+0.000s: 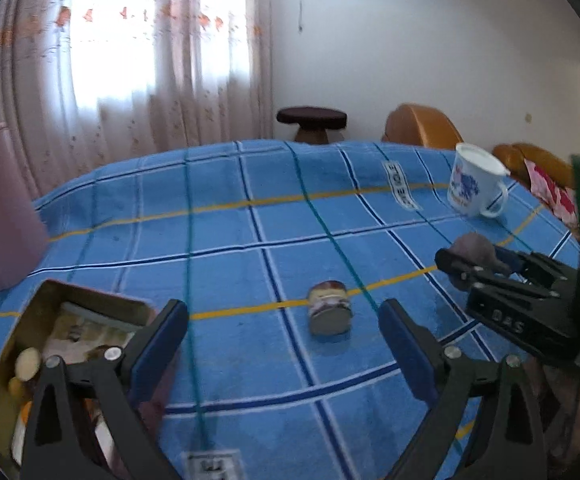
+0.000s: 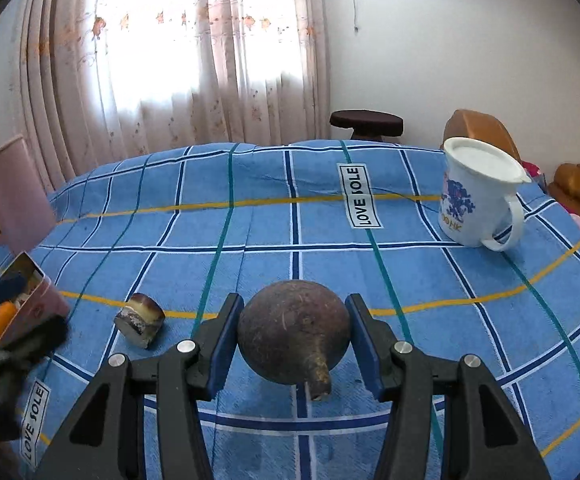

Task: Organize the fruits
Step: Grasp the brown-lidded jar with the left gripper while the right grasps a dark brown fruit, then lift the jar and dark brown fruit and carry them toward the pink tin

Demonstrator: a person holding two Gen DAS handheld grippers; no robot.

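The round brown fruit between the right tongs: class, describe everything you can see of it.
The round brown fruit is dark, dull and faintly scratched, like a hard rind, with a short tan stem stub pointing down toward the camera. It sits between the blue pads of the right tongs, which close on both its sides. Beneath it lies the blue checked cloth; whether it rests on the cloth or is lifted is unclear.

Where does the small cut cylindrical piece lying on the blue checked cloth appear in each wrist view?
Left wrist: small cut cylindrical piece, centre, ahead between the open left gripper fingers.
Right wrist: lower left, left of the round brown fruit.
Shared landmark: white printed mug, far right.
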